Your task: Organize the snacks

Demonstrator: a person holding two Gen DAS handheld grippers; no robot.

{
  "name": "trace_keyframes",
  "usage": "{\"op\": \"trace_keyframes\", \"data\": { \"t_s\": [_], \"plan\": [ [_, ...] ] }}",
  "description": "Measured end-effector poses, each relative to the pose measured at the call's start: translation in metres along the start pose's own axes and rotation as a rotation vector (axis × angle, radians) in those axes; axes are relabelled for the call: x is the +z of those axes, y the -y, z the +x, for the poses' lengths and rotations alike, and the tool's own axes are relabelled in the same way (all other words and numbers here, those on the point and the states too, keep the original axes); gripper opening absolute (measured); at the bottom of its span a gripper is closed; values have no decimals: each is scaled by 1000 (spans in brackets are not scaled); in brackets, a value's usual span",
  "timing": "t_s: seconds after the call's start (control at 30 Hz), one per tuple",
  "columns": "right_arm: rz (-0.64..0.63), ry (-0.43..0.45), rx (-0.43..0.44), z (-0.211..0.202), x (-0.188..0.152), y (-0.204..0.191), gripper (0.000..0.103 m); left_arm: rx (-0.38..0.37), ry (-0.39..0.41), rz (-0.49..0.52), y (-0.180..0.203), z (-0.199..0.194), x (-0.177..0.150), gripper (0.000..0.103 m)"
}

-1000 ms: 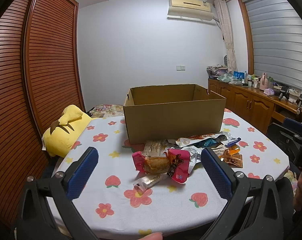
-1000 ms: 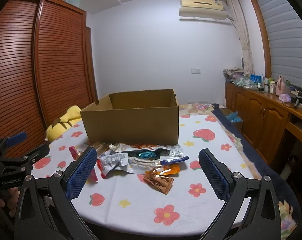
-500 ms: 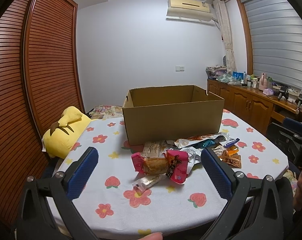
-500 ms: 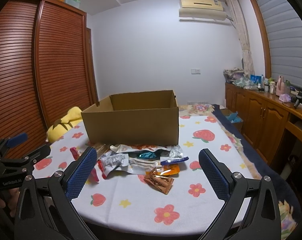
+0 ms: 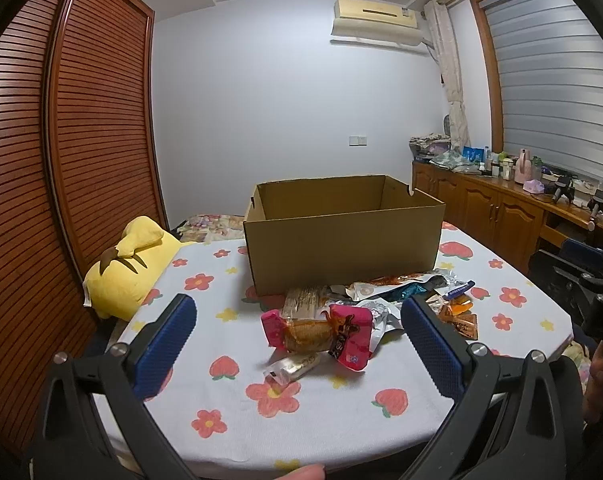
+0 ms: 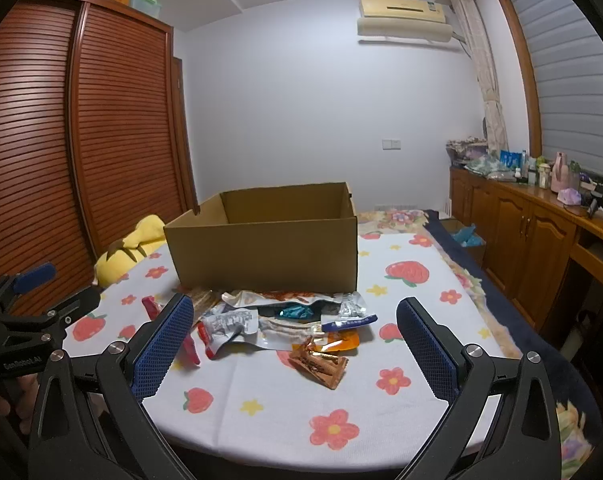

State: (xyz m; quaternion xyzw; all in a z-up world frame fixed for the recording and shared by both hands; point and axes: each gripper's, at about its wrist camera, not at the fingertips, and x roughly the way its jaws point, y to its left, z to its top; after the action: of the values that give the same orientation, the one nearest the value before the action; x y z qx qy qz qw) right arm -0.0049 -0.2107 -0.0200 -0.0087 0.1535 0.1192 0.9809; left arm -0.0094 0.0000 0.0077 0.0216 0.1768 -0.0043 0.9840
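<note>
Cardboard box (image 5: 343, 236) sits open on the flowered tablecloth (image 5: 237, 408), snack packets (image 6: 285, 320) heaped just in front of it. Left gripper (image 5: 297, 344) and right gripper (image 6: 295, 344) both hang above the table, jaws spread wide, holding nothing.

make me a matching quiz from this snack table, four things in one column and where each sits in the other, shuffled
Things:
1. open brown cardboard box
2. pink-wrapped bread snack
3. yellow plush pillow
4. copper-brown foil candy packet

Places:
A. at the table's left edge, beside the slatted wooden wardrobe
B. nearest the right gripper, at the front of the snack pile
C. behind the snack pile, towards the far wall
D. between the open fingers of the left gripper, at the pile's left front

Pairs: 1-C, 2-D, 3-A, 4-B
</note>
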Motion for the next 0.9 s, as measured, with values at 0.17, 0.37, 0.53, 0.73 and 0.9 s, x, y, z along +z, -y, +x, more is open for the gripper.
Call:
{"op": "trace_keyframes", "data": {
  "t_s": [0.17,0.37,0.53,0.73,0.9],
  "plan": [
    [-2,4,0,0,1,-1,103,-1,2,0,0,-1,2,103],
    [0,3,1,-1,1,0,103,0,2,0,1,-1,2,103],
    [0,4,0,-1,1,-2,103,-1,3,1,1,-2,3,103],
    [1,8,0,-1,2,-3,103,-1,3,1,2,-2,4,103],
    [1,7,0,-1,2,-3,103,-3,5,0,3,-3,4,103]
  ]
}}
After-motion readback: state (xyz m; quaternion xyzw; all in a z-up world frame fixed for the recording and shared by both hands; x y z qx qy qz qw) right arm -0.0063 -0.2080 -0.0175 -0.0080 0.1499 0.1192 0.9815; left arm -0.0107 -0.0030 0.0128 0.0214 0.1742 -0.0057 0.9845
